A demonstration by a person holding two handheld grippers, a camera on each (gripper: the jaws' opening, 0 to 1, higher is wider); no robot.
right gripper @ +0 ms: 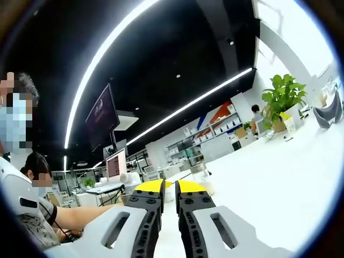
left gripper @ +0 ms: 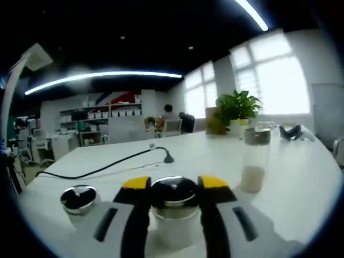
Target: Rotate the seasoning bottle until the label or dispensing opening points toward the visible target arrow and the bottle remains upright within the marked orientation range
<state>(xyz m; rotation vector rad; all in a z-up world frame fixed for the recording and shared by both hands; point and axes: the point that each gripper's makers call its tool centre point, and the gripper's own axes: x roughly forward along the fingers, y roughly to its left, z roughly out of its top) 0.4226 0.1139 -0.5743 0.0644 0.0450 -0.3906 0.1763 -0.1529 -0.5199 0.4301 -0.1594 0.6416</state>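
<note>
A seasoning bottle (left gripper: pixel 174 212) with a shiny metal lid and pale contents stands upright on the white table (left gripper: pixel 301 188), right in front of the left gripper view's camera. My left gripper (left gripper: pixel 174 185) has its yellow-tipped jaws against the bottle's two sides, shut on it. In the right gripper view my right gripper (right gripper: pixel 170 188) is raised and tilted above the table. Its jaws are shut with only a thin slit between them and nothing held.
A second metal-lidded jar (left gripper: pixel 79 200) stands to the left of the held bottle and a taller clear bottle (left gripper: pixel 254 161) to its right. A black cable (left gripper: pixel 107 167) crosses the table behind. A potted plant (left gripper: pixel 236 110) stands at the far edge. A seated person's arm (right gripper: pixel 70 217) shows at the left.
</note>
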